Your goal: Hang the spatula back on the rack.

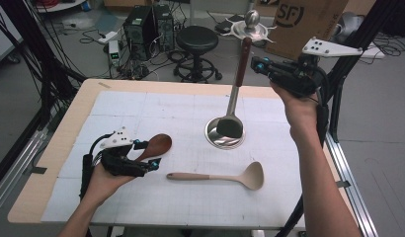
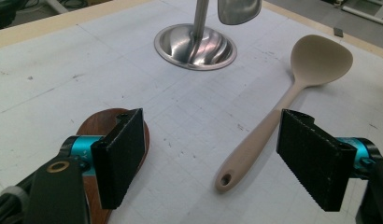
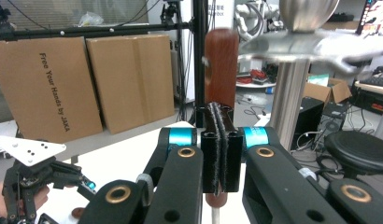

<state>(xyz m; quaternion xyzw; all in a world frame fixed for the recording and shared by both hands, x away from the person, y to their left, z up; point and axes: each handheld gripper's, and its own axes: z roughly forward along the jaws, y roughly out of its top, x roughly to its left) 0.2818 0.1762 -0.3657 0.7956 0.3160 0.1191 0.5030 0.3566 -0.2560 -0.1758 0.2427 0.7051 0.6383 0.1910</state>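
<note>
A turner with a reddish wooden handle [image 1: 245, 54] [image 3: 221, 60] and a dark head [image 1: 229, 127] [image 2: 238, 9] hangs upright beside the steel utensil stand. My right gripper [image 1: 257, 64] [image 3: 220, 112] is shut on that handle, just under the stand's hook plate [image 1: 250, 30] [image 3: 315, 42]. The head hovers over the stand's round base [image 1: 214, 139] [image 2: 195, 44]. My left gripper [image 1: 148, 155] [image 2: 210, 135] stands open low over the mat. A brown wooden spoon [image 1: 156, 146] [image 2: 110, 126] lies under one of its jaws. A beige silicone ladle [image 1: 225, 176] [image 2: 297, 88] lies between the jaws, untouched.
A white gridded mat [image 1: 141, 106] covers the wooden table. Behind the table are a black stool [image 1: 196, 39], computer towers [image 1: 141, 29], a cardboard box [image 1: 309, 19] and cables on the floor. More cardboard boxes [image 3: 54, 88] show in the right gripper view.
</note>
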